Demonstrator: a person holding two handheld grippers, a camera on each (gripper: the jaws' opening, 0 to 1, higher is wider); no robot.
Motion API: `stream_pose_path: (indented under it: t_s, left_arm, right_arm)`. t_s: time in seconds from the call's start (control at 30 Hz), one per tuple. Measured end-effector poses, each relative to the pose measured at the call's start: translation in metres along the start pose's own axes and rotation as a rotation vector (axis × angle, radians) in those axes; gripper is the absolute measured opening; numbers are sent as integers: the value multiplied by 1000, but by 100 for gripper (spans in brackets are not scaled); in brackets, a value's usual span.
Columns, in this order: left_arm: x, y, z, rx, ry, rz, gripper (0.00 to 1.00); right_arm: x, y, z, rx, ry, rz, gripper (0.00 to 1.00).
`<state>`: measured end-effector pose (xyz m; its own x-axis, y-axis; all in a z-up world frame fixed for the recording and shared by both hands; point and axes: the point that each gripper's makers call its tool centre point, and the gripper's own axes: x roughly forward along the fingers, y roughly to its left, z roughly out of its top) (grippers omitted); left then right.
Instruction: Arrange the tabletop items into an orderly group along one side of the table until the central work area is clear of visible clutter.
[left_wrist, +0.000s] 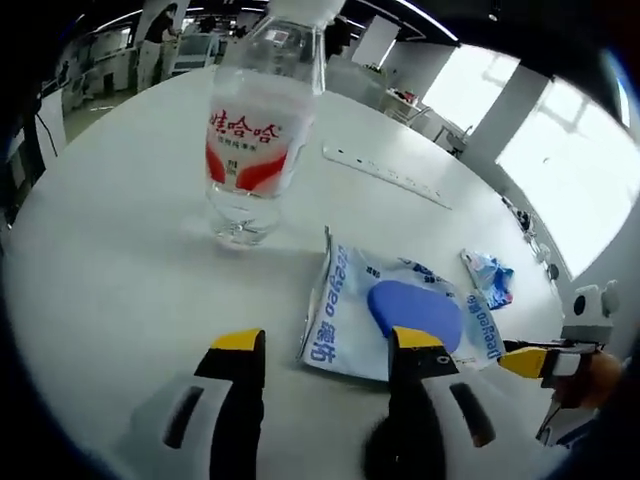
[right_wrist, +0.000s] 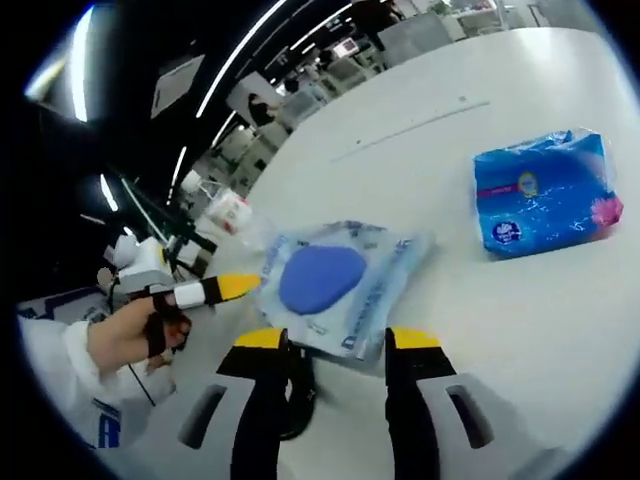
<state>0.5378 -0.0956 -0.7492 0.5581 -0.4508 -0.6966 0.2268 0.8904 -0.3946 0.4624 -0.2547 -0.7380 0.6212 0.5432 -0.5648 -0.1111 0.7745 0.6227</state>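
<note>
White table (left_wrist: 120, 260) still cluttered: bottle (left_wrist: 256, 130) behind the wipes pack (left_wrist: 400, 310), blue pouch (right_wrist: 545, 195) beyond it, nothing grouped; both grippers (left_wrist: 325, 350) (right_wrist: 335, 345) empty, jaws apart.

Wipes pouch (left_wrist: 400, 315) on the table (left_wrist: 120, 230), bottle (left_wrist: 255, 130) behind, tissue pack (right_wrist: 545, 195) well apart.

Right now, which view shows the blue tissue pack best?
The right gripper view: the blue tissue pack lies whole and unobstructed on the white table. In the left gripper view it is small, far off near the edge, past the wipes pouch.
</note>
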Motion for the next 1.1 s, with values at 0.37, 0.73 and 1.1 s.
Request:
stream_pose_path:
  t_s: [0.37,0.73,1.1]
  left_arm:
    - [-7,9,-3,-29,22,27,19]
    - [-8,3,-2,-65,26,-19,0]
    - [-7,-29,28,-13,-78,-108,0]
  right_arm:
    - [1,-7,-4,31,-6,-20,9]
    - [4,-8,8,-80,-21,-46,0]
    - [-2,-20,46,-225,-66,-118,0]
